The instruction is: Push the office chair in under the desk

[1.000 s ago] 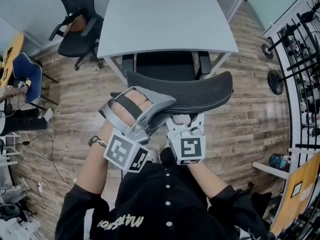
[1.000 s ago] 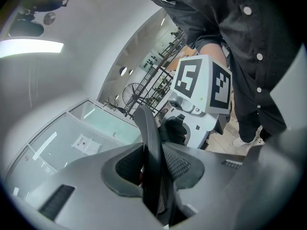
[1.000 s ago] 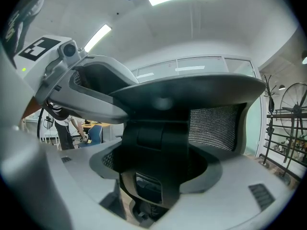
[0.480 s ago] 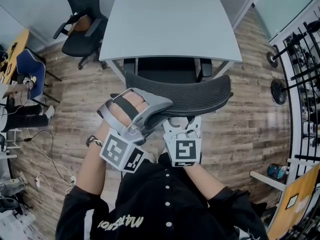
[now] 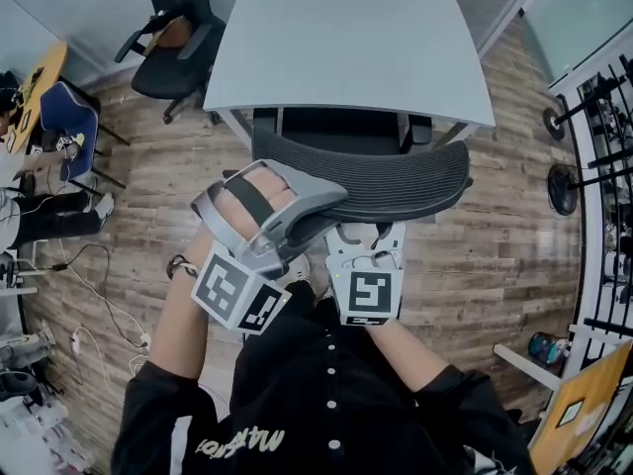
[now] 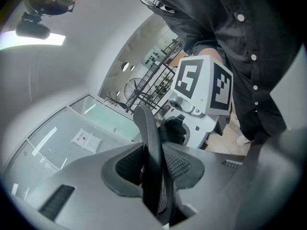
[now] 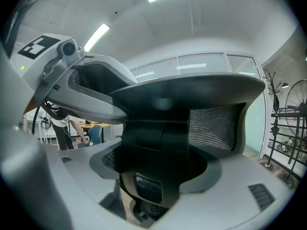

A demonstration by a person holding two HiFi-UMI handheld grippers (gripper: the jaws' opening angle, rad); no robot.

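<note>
Black mesh office chair with curved ribbed backrest, seat tucked partly under the pale grey rectangular desk. Pinched narrowly at the backrest's top rim by the left gripper, clasped at its black plastic spine by the right gripper. One desk, two grippers, plus a second black office chair beyond the desk's far left corner, on brown wood-plank floor

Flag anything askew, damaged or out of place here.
Nothing looks damaged or spilled. The office chair faces the desk with its seat partly under it. The only untidy thing is the loose cables trailing across the floor at the left.
</note>
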